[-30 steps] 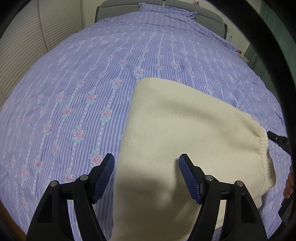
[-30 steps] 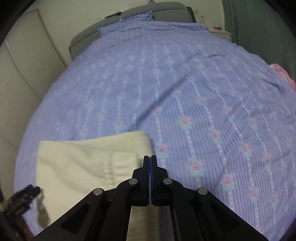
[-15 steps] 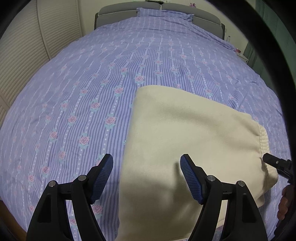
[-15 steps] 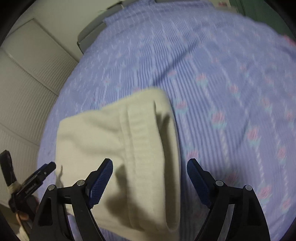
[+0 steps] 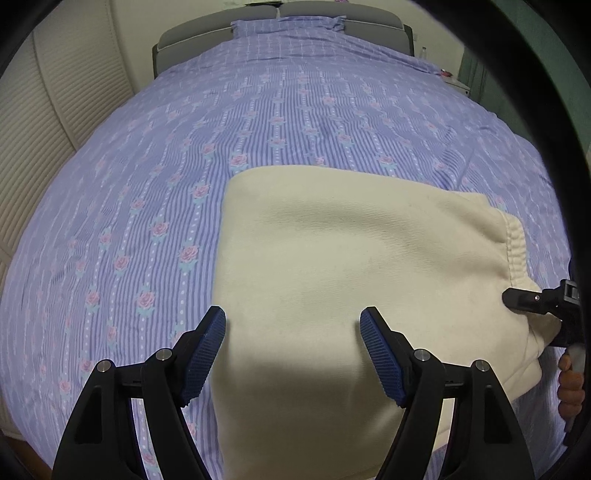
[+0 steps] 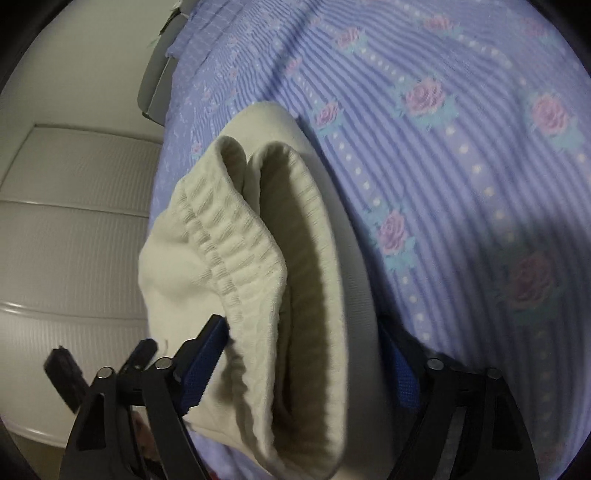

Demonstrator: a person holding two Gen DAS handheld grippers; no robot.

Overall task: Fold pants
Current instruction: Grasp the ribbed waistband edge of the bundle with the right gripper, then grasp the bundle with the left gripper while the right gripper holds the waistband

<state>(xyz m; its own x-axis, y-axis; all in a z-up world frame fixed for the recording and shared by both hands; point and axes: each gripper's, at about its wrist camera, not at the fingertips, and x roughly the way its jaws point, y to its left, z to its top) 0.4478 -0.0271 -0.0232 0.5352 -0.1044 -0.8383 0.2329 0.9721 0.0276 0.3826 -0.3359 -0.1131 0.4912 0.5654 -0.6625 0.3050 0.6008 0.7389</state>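
Note:
The cream pants (image 5: 354, 258) lie folded into a thick rectangle on the bed, the ribbed waistband (image 5: 515, 247) at their right end. My left gripper (image 5: 293, 354) is open and empty, hovering over the near left part of the pants. My right gripper (image 6: 306, 369) is open, its blue pads (image 6: 201, 363) on either side of the stacked waistband layers (image 6: 251, 258), close to the cloth. It also shows in the left wrist view (image 5: 535, 299) at the waistband corner.
The bed has a purple striped cover with pink roses (image 5: 258, 129) and a grey headboard (image 5: 332, 13) at the far end. A white slatted wardrobe (image 5: 44, 122) stands along the left. A nightstand (image 5: 458, 83) is at the far right.
My right gripper went from shut to open and tilted and moved in onto the waistband end of the pants. My left gripper stayed open and rose or drew back slightly.

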